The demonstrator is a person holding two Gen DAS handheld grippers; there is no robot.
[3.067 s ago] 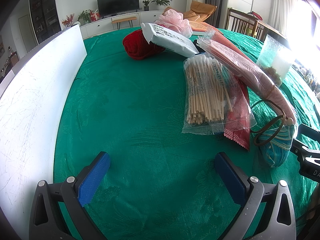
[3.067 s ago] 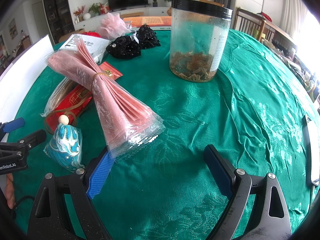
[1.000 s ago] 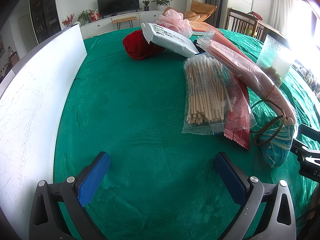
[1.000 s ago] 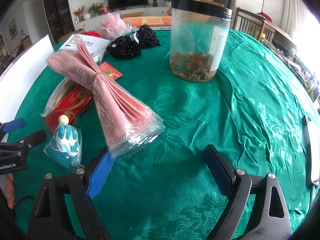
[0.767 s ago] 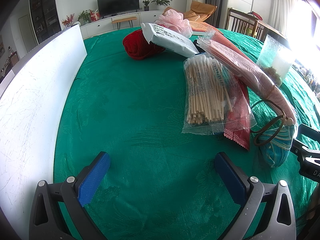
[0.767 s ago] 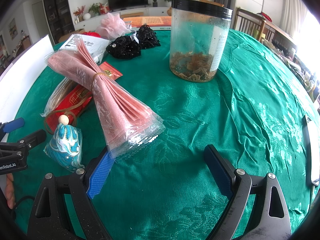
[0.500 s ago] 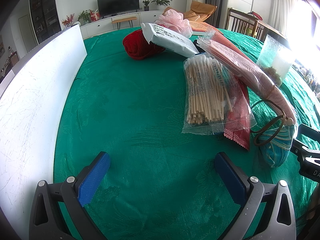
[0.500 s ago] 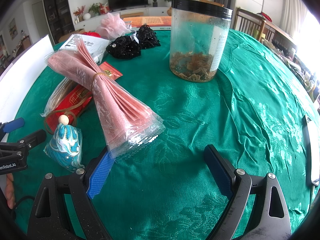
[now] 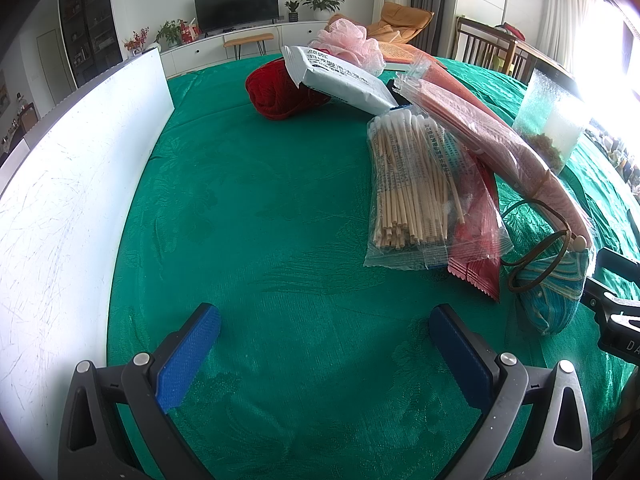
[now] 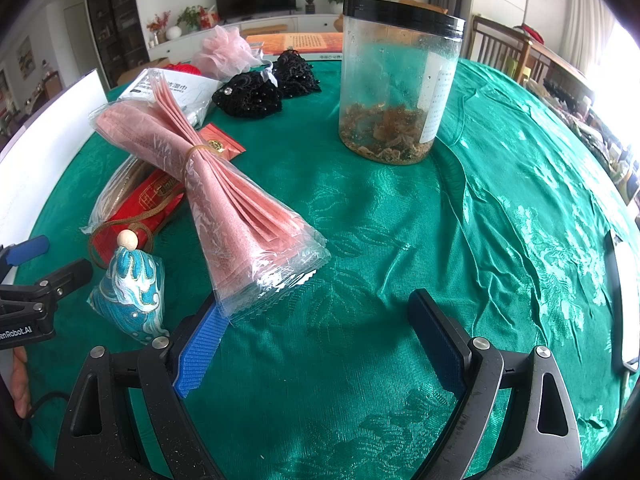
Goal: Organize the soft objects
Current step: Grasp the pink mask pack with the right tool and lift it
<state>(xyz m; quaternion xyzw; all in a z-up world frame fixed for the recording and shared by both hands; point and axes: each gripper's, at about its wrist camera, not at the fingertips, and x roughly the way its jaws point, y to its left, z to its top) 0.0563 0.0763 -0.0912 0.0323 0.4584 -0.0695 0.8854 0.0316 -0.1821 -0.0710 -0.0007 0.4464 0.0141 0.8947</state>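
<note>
Both tools hovered low over the desk with the green patterned cloth (image 9: 256, 208), and neither held anything. The left gripper (image 9: 324, 344) had its jaws spread wide over bare cloth, and the right gripper (image 10: 316, 344) likewise stood wide open, its left blue pad touching or just under the near end of the pink folded cloths in a clear wrapper (image 10: 224, 200).

Judging by the layout, the sorting had not begun. The soft things lay mixed with stiff ones in one loose heap. A red ball of yarn (image 9: 276, 92) sat far out, with a white soft pack of wipes (image 9: 340, 80) leaning on it and a pink mesh bath puff (image 9: 348, 44) behind. A clear bag of wooden cotton swabs (image 9: 412, 188) lay over a red foil packet (image 9: 476, 236) in the middle. A small teal embroidered pouch with a wooden bead and brown cord (image 10: 132, 284) rested near, between the two tools. Two black beaded lace pieces (image 10: 260, 88) lay farther off, left of a clear plastic jar with a black lid (image 10: 396, 88). A white board (image 9: 68, 192) ran along the left edge of the desk.

Every soft item still needed gathering; the pink bundle looked the likeliest first pick for the right tool.
</note>
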